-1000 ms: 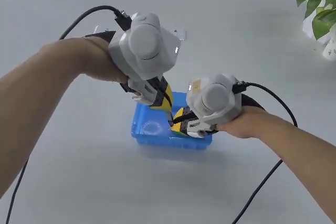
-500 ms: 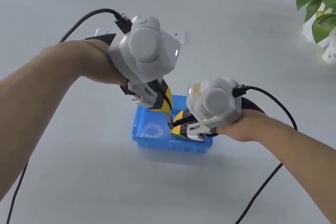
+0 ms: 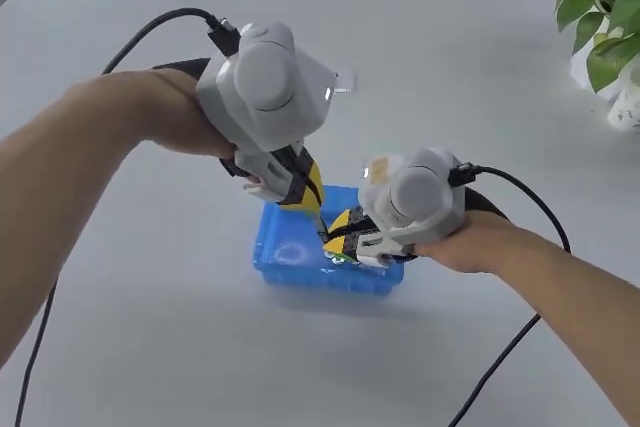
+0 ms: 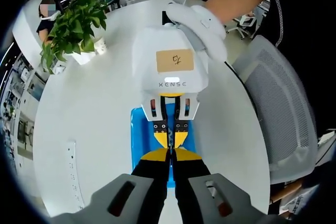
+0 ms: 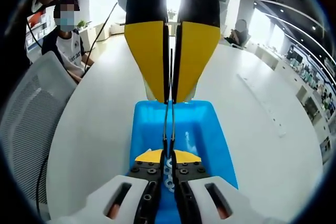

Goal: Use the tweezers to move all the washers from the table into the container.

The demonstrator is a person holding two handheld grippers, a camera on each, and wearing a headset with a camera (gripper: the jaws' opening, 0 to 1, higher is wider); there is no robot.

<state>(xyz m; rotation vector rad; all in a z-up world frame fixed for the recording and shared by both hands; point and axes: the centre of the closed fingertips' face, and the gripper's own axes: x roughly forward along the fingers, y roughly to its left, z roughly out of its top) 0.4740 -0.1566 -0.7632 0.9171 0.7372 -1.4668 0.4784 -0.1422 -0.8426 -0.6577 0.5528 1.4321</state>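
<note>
The left claw [image 4: 170, 154] pinches thin metal tweezers [image 5: 168, 108] upright over the blue plastic container [image 3: 310, 275] — the right claw [image 5: 168, 157] squeezes their tips, probably steadying a drop; small washers [image 5: 169, 177] lie inside.

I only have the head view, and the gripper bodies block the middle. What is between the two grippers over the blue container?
Observer: In the right gripper view, thin tweezers run from the left gripper to the right gripper, above the blue container.
Operator: Who holds them?
Observer: Both grippers are shut on them, tip to tip.
Operator: Any washers inside?
Observer: Yes, a few washers lie on its floor near the right gripper's tips.
</note>
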